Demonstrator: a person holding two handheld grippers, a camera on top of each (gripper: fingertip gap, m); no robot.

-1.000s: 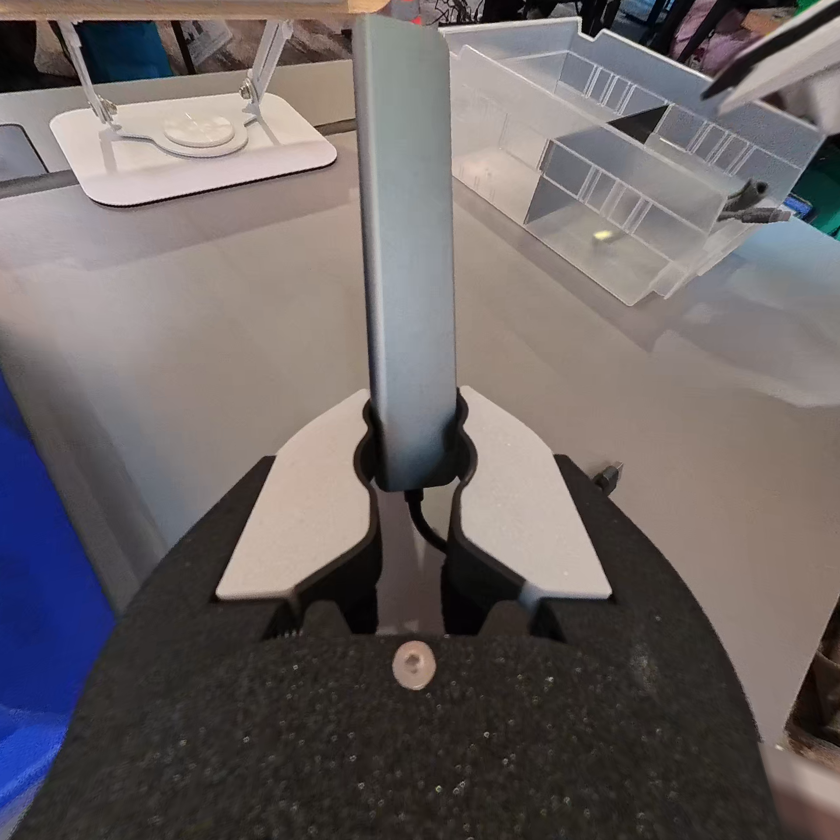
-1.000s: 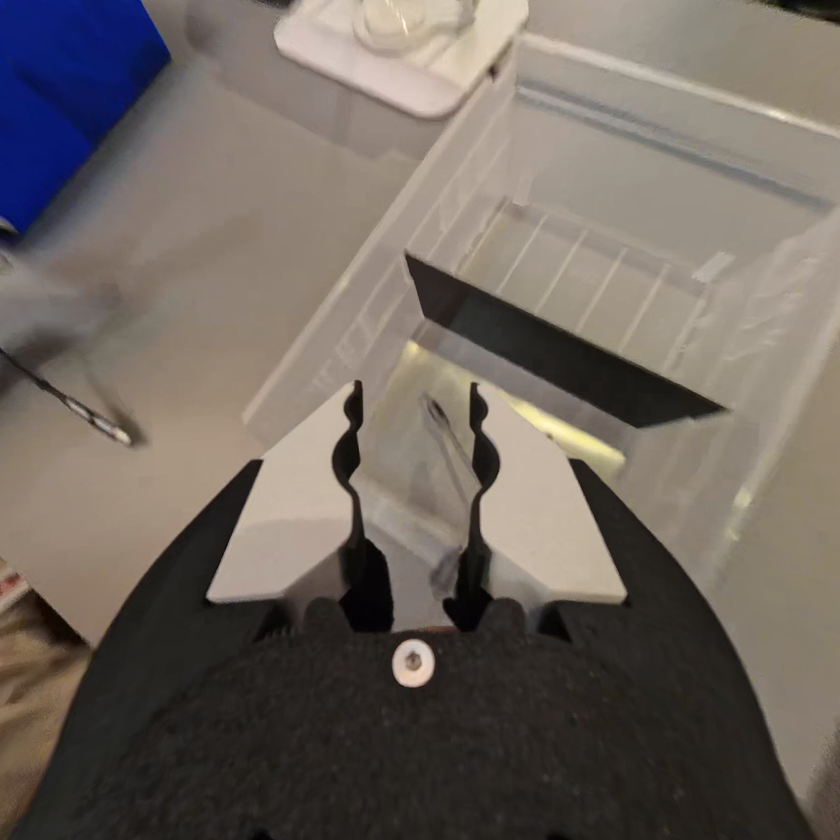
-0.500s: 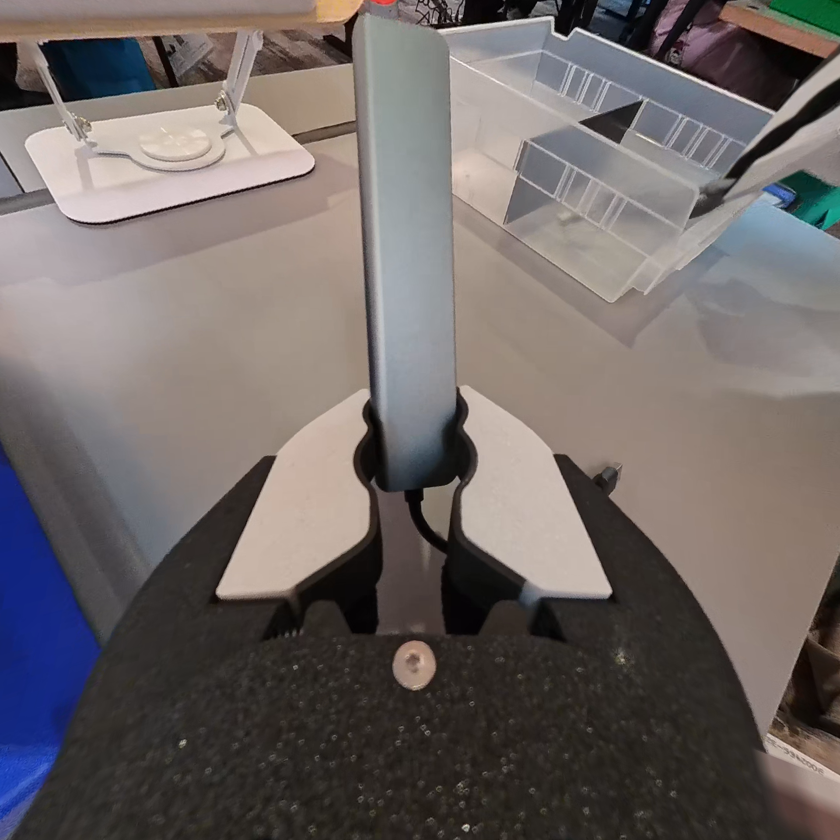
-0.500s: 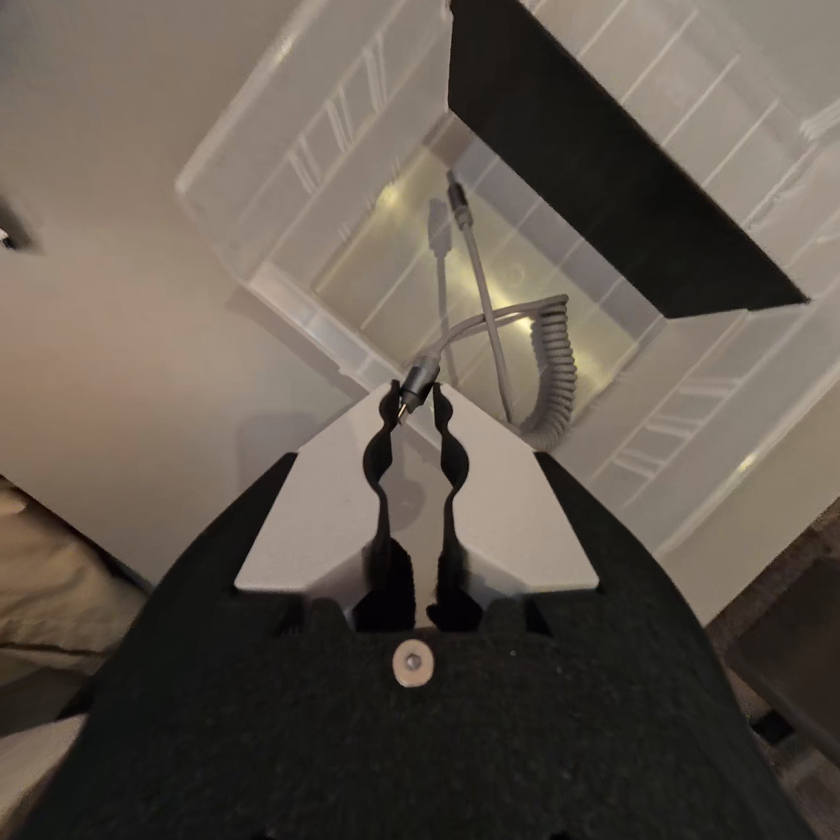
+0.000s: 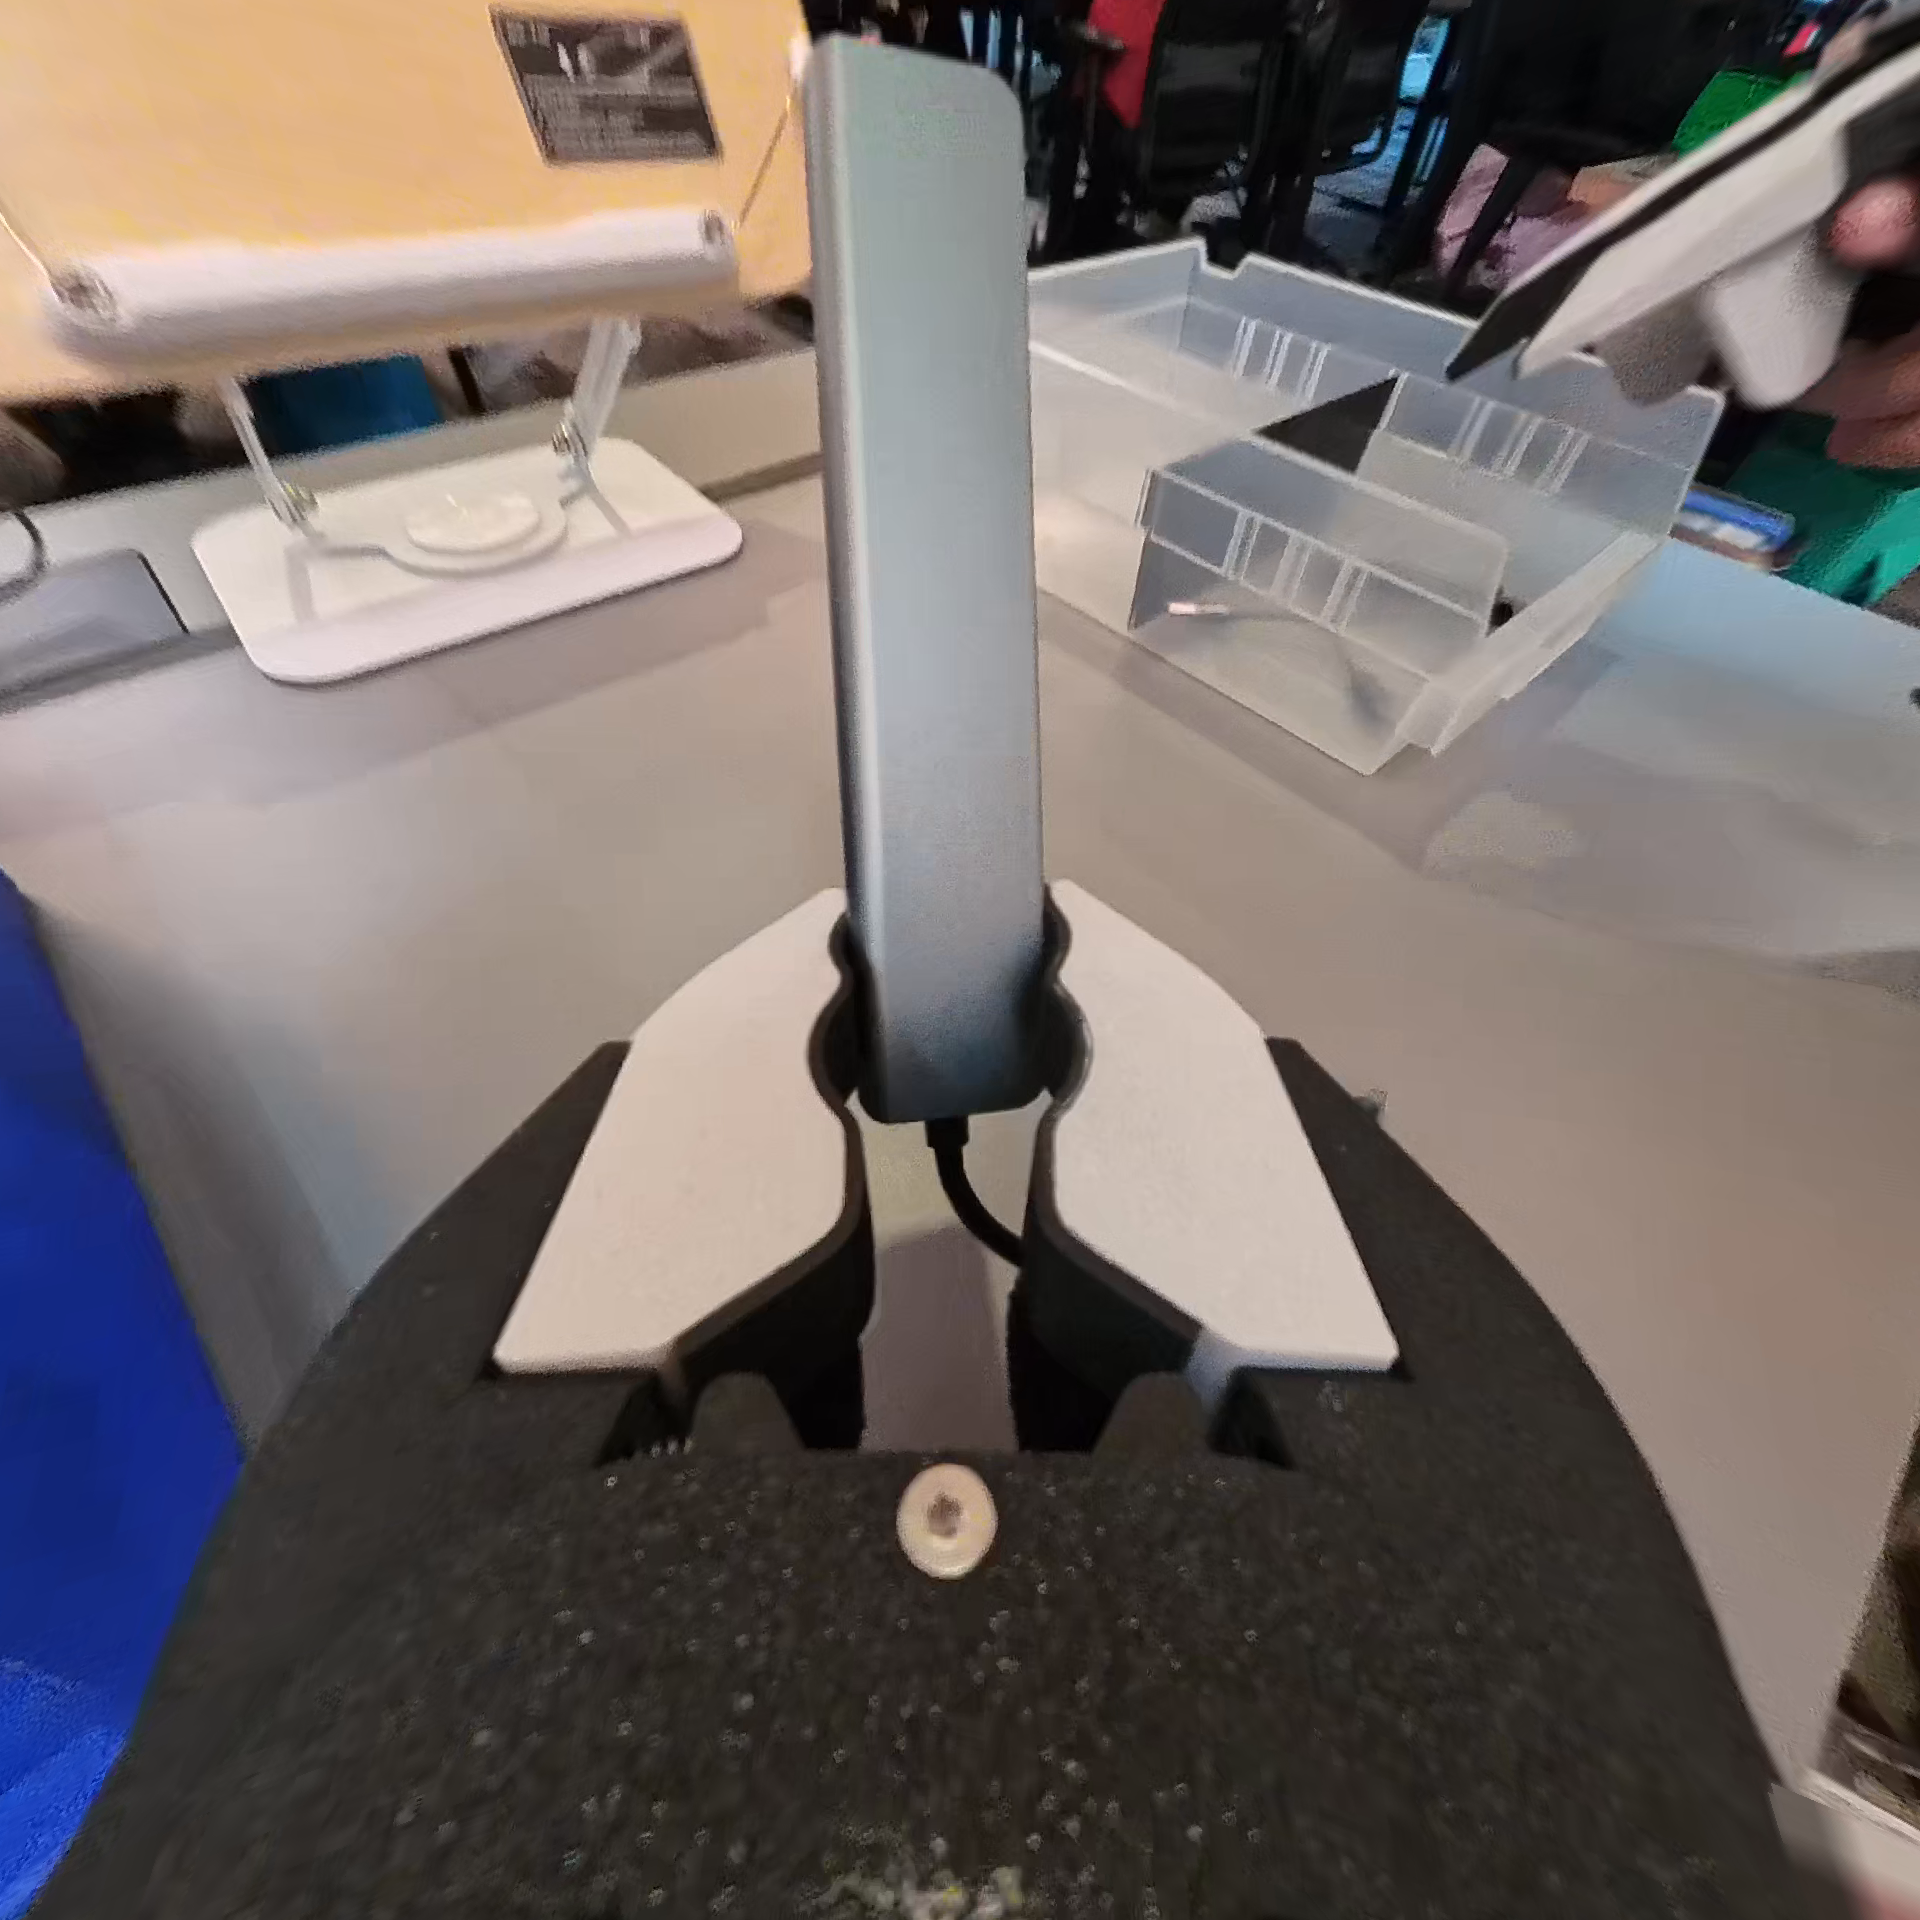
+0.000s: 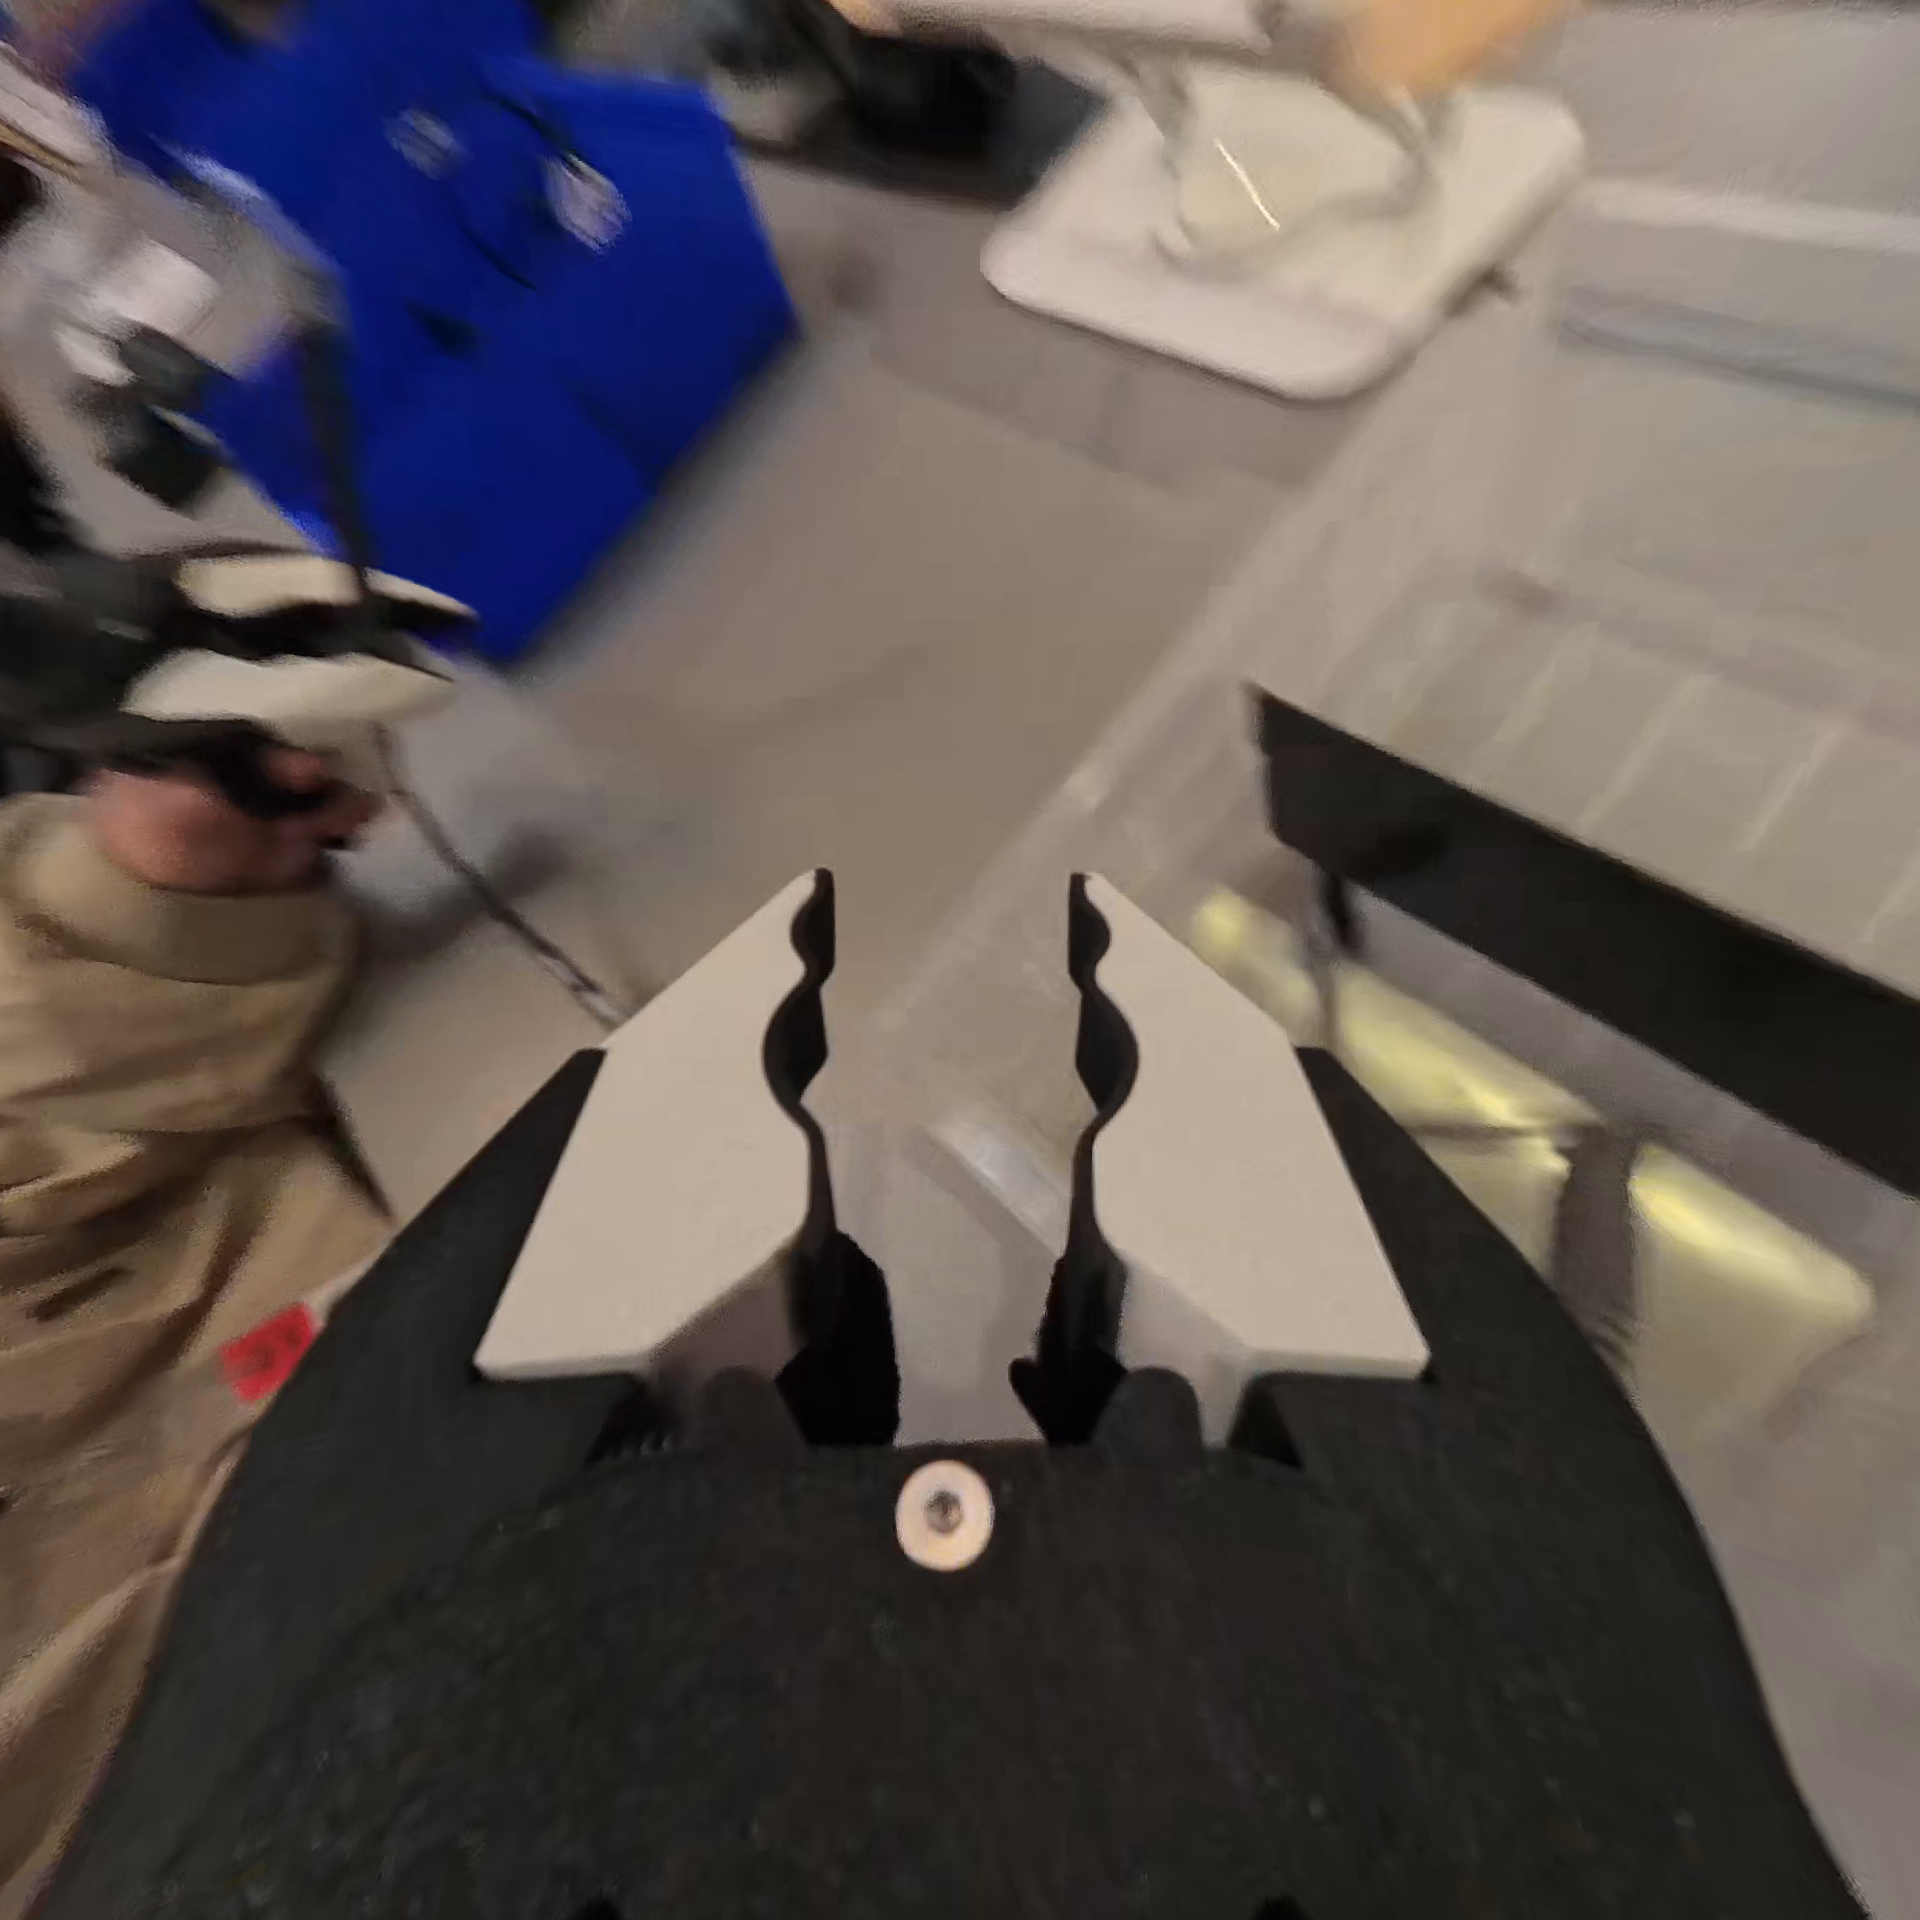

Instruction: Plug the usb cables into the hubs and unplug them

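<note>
hub (image 5: pixel 925 582): grey bar, upright, clamped at its lower end by the left gripper (image 5: pixel 945 997)
right gripper (image 6: pixel 948 914): jaws apart, empty, beside the clear bin (image 5: pixel 1455 665)
step: fetching a cable, likely
next: reach into the bin, align plug to port

Soft, even indoor light on the grey table (image 5: pixel 436 831) – faint shadows only. Left wrist view mostly sharp, wide-angle bending at edges; right wrist view heavily motion-blurred – yellowish glare inside the clear bin (image 6: pixel 1558 582)
</note>
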